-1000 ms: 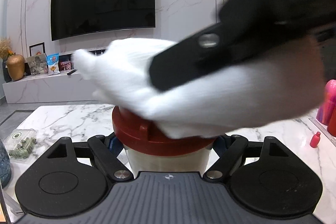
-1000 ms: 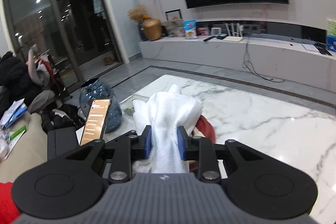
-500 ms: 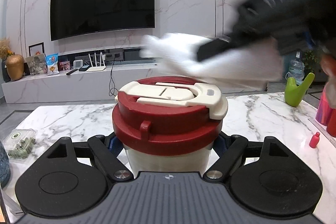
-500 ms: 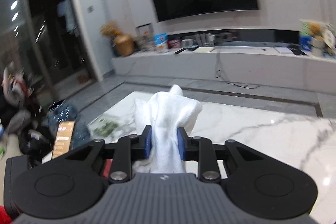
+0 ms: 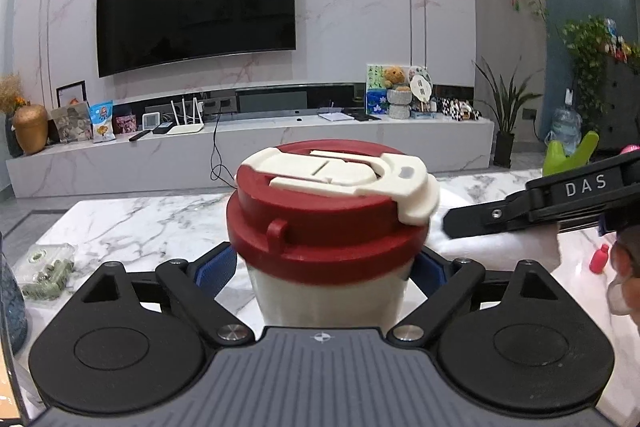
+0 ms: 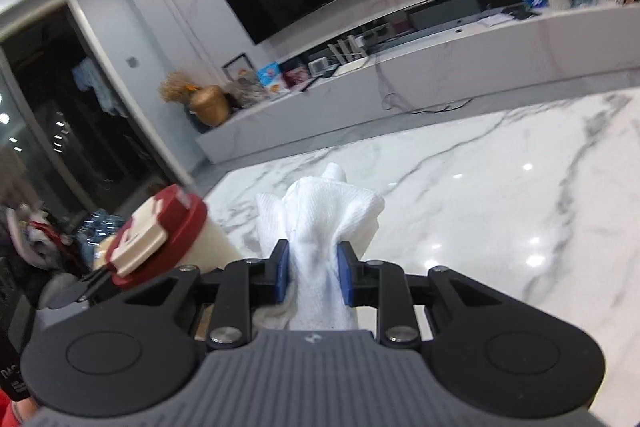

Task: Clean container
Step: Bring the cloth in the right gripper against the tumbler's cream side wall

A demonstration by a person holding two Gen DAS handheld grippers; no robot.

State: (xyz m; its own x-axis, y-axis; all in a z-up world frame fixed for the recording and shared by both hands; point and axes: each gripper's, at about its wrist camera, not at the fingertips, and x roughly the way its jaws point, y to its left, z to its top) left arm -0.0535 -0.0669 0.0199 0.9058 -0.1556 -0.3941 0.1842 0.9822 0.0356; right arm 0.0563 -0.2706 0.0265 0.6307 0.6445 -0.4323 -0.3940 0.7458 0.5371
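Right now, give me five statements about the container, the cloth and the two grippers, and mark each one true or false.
1. The container has a red lid carrying a cream latch piece. True.
2. The right gripper is shut on a white cloth. True.
3. The cloth is lying across the lid. False: it is off to the side of the container, clear of the lid.
4. The lid has been taken off and lies on the marble table. False: it sits on the container.
5. The left gripper is empty. False: the container stands between its jaws, which are opening.
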